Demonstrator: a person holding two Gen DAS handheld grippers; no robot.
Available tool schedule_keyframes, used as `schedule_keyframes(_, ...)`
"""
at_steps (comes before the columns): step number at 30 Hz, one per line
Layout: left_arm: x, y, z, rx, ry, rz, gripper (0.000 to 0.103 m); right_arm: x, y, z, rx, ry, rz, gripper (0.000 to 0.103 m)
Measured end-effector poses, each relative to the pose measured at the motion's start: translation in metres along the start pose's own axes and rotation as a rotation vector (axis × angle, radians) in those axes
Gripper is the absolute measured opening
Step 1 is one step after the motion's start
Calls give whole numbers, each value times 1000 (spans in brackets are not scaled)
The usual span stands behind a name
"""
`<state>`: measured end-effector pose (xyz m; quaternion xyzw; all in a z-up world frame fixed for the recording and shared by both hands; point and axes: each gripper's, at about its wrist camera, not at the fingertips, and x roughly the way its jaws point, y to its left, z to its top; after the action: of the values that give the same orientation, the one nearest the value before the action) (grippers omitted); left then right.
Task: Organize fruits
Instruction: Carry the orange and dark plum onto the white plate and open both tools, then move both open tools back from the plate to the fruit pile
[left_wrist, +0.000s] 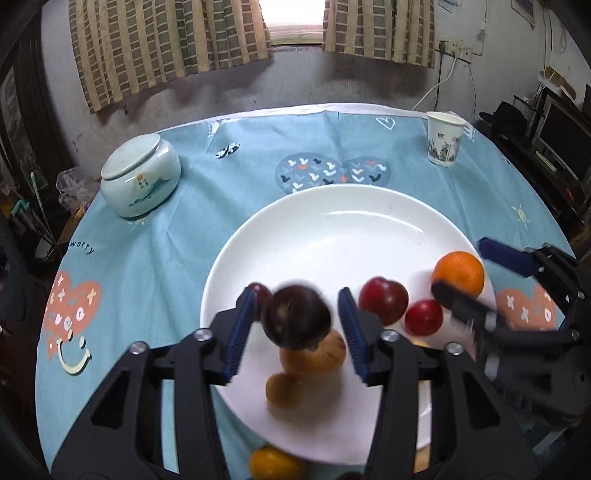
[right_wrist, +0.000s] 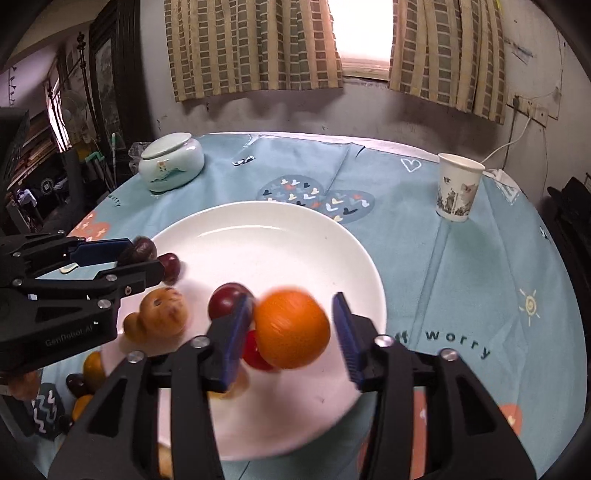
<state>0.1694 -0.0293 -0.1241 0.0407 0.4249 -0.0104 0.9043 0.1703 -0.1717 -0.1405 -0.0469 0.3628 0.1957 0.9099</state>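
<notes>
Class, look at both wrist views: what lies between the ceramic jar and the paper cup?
Only bare tablecloth with printed hearts lies between the ceramic jar and the paper cup; both views show it.

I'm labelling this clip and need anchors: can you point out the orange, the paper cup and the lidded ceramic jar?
orange (right_wrist: 291, 328): right wrist view, middle of its blurred peel, between the open jaws.
paper cup (right_wrist: 458, 192): right wrist view, middle of its printed side wall.
lidded ceramic jar (left_wrist: 142, 181): left wrist view, front of its pale body.

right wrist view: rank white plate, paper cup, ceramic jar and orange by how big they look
1. white plate
2. orange, though it sits very near the camera, so its look is inflated
3. ceramic jar and paper cup look about alike; unranked
</notes>
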Motion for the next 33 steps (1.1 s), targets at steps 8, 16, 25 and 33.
schedule_keyframes(8,-31,28,-19,-94,-38,-77,70,-53,-10,-10,114,-135,8,90)
schedule_keyframes(16,-106,59,-81,-146,-151,-157,81,-202,-11,-46,274,-605,4,102)
schedule_keyframes(25,-166,88,-113,-210,-239,-173,88,-364,16,-79,314,-1002,6,102)
schedule_keyframes(33,-191,89,-132,-203,-280,-178,91,-393,33,-108,229,-1022,281,102)
